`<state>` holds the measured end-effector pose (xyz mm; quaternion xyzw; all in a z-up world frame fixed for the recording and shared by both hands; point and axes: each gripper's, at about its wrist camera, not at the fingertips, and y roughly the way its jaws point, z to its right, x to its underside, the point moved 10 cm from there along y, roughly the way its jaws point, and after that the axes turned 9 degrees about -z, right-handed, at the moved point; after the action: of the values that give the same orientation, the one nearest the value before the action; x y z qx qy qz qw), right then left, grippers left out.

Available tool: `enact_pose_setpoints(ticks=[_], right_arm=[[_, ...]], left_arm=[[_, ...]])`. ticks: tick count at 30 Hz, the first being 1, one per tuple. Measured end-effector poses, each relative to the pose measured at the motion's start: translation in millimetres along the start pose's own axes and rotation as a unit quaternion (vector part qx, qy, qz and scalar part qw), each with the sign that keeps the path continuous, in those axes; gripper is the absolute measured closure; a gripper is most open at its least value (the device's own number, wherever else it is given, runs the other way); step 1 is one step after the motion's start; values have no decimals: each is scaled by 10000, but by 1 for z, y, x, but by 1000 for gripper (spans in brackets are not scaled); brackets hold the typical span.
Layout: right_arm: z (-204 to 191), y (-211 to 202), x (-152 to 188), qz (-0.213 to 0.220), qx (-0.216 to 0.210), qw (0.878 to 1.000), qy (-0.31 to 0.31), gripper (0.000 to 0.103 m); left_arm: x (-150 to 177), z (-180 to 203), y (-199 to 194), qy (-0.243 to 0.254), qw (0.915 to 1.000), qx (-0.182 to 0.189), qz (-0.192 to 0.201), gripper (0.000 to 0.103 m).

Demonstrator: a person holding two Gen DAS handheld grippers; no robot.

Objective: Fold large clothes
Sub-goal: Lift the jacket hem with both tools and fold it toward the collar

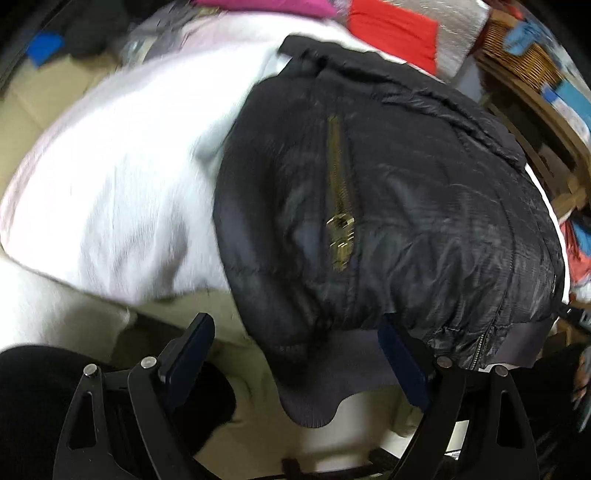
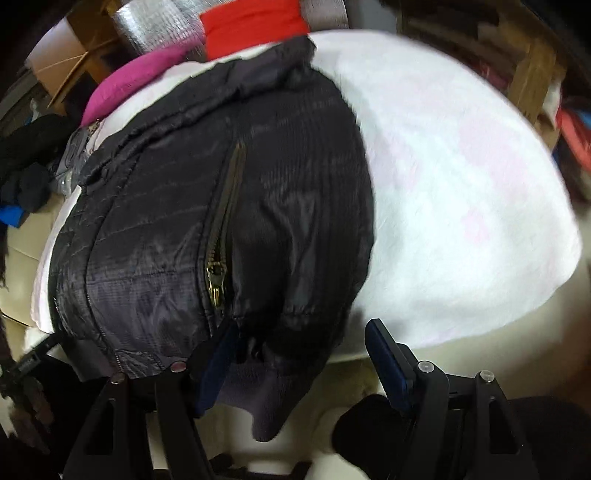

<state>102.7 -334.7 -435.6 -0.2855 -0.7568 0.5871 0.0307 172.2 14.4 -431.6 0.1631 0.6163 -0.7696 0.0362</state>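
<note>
Right now the white blanket (image 1: 122, 192) covers most of the surface, w/ the black puffer jacket (image 1: 388, 206) lying folded on top of it, its near hem edge hanging over toward both tools. Left gripper (image 1: 295, 354) sits at that near edge w/ jaws wide apart: the ribbed hem (image 1: 332, 376) droops between the fingers, the right-hand pad touching or just beside the fabric, the left-hand pad clear of it, so no squeeze shows. Right gripper (image 2: 299, 354) is also spread wide: its left-hand pad is up against the jacket's hem, the other pad stands apart over the blanket edge; not clamped. Left wrist view shows a wicker basket (image 1: 517, 59) and wooden shelving at far right, which the right wrist view lacks; the right wrist view shows a cardboard box (image 2: 66, 55) at upper left. Both views catch the red cloth (image 1: 395, 33) and magenta cloth (image 2: 136, 81) beyond the jacket's collar end. Brass zip (image 1: 340, 206) runs down the jacket front, its pull near the hem. Motion blur smears the blanket and background; sleeves are tucked out of sight, and dark shapes by the fingers' bases can't be identified.
</note>
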Motion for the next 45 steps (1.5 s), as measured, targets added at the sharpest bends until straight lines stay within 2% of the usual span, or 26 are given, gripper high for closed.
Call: enact_pose_setpoints(ticks=[4,10,11,12,14,15,17,20,21,23,24,26,27,31,34,35,36,37,38,39,41,43,44,45], right_arm=[[-3,19,3,-234,-303,9991,201,28],[-5,21,4,-199,-375,9988,232,29],[-5,20,4,-189,-364,9989,235,33],[-5,18,5,-171,-338,9990,231,39],[-4,12,8,-142,-175,9996,186,50],[-4,11,7,-134,-117,9997,166,58],[-6,4,8,-114,-51,9999,108,63],[-14,-5,9,-110,-258,9996,53,63],[-14,-6,9,-138,-329,9993,54,63],[-12,-4,9,-194,-329,9992,113,60],[-5,-3,11,-243,-332,9989,234,48],[-3,3,14,-381,-501,9975,331,32],[-4,6,15,-435,-564,9968,359,30],[-5,25,21,-650,-404,9966,290,26],[-5,37,28,-854,-572,9938,413,24],[-6,37,29,-867,-620,9935,405,24],[-8,38,31,-915,-654,9930,362,30],[-10,37,33,-925,-640,9932,296,37],[-12,35,36,-910,-630,9936,227,48],[-16,31,37,-884,-590,9943,131,60],[-20,20,40,-802,-382,9960,-55,68],[-26,9,41,-745,-443,9961,-156,68],[-29,5,41,-730,-512,9958,-185,68],[-30,2,42,-733,-567,9955,-211,68]], left_arm=[[5,-7,12,-277,9991,253,-202,13],[14,2,24,-143,9972,627,-390,14],[13,4,23,-102,9972,651,-353,17],[12,6,22,-54,9973,678,-294,32],[12,7,23,-4,9979,583,-269,48],[12,8,22,-3,9980,583,-247,48],[12,11,20,-18,9977,635,-232,49],[14,9,20,-35,9976,644,-245,48],[15,6,19,-56,9975,656,-258,43],[21,9,22,-119,9957,827,-404,35],[18,3,24,-155,9946,910,-468,32],[23,4,30,-195,9929,986,-629,30],[24,5,33,-201,9924,999,-692,30],[28,9,43,-143,9903,1063,-880,30],[29,15,42,35,9908,1079,-814,31],[28,17,41,104,9915,1053,-755,38],[28,21,41,150,9925,986,-711,51],[27,21,40,179,9931,945,-672,58],[27,22,37,195,9933,956,-620,72],[26,22,35,192,9932,991,-582,79],[25,24,28,190,9931,1027,-525,81],[24,27,25,195,9927,1072,-525,81],[24,27,26,188,9924,1084,-550,80],[27,27,25,171,9918,1118,-596,73]])
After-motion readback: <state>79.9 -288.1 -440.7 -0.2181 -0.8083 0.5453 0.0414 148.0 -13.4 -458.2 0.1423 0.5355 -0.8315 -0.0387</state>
